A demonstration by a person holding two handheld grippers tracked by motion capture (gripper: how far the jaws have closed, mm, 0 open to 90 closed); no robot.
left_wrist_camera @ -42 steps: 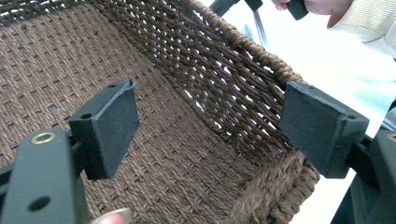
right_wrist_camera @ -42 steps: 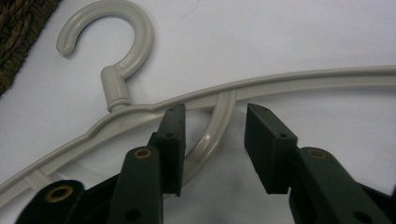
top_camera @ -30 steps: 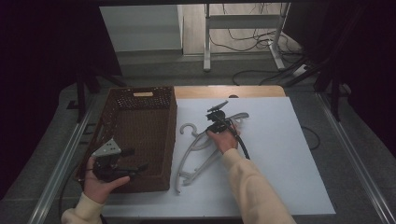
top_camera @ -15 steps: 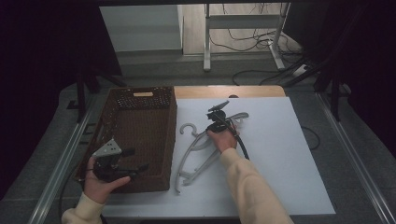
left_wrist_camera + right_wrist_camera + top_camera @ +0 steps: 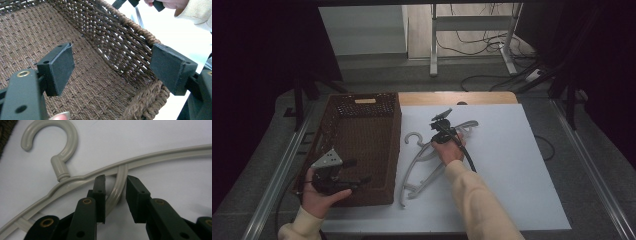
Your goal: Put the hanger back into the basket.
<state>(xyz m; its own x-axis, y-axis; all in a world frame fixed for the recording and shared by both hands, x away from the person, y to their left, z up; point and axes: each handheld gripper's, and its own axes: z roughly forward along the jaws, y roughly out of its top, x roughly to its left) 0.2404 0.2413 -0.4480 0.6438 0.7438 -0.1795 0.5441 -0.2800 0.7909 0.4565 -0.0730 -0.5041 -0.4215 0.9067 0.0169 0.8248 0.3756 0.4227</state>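
Note:
A grey plastic hanger (image 5: 421, 161) lies flat on the white table top (image 5: 512, 165), its hook (image 5: 65, 143) towards the basket. My right gripper (image 5: 439, 129) is lowered onto it. In the right gripper view the right gripper (image 5: 115, 178) straddles a curved strut of the hanger just below the shoulder bar, jaws a narrow gap apart, open. A brown wicker basket (image 5: 394, 145) stands at the left. My left gripper (image 5: 354, 171) hovers at the basket's near left corner. The left gripper (image 5: 110, 67) is open wide over the woven floor, with nothing between its jaws, and the basket rim (image 5: 135, 25) runs past its right jaw.
A wooden strip (image 5: 457, 98) shows at the table's far edge. Metal rails (image 5: 277, 185) run along both sides. Cables (image 5: 492, 80) and a stand's legs lie on the floor beyond. White surface stretches to the right of the hanger.

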